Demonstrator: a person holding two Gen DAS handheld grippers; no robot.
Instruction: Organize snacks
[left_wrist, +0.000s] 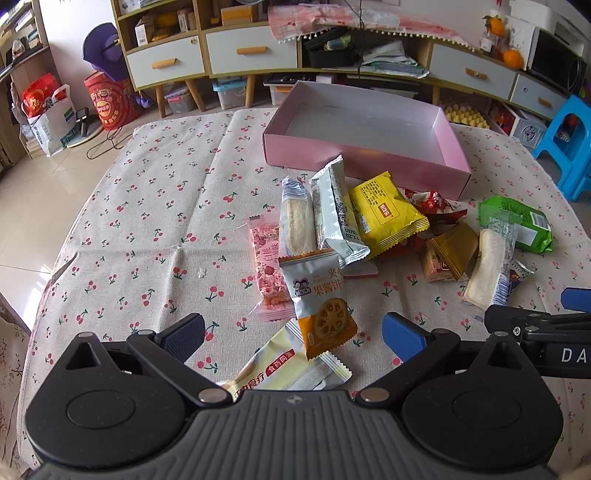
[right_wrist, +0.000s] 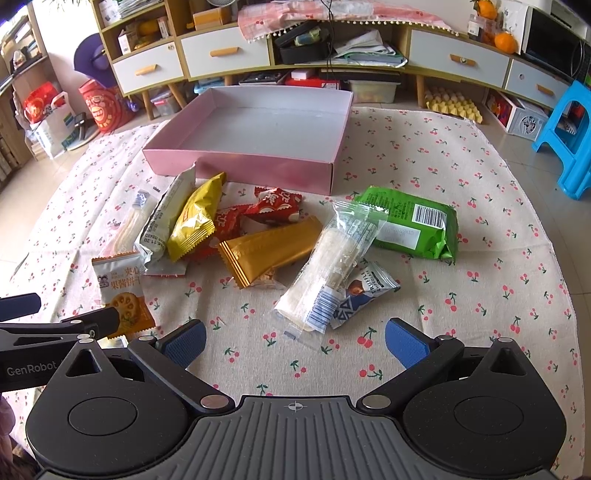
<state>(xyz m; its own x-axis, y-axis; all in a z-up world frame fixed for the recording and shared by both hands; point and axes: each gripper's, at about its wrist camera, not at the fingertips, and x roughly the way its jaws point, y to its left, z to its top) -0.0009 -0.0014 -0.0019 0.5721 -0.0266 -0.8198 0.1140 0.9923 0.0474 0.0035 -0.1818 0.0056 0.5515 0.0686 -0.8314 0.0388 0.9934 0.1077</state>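
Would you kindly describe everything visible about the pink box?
The pink box is a shallow, open rectangular tray, apparently cardboard, with pink outer walls and a pale, whitish inside. It holds nothing and sits flat on the cherry-print cloth, behind the snacks. A silver packet leans against its near wall.

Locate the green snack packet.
In the right wrist view the green snack packet lies at the pile's right end, beside the clear rice-cracker packet, before the pink box.
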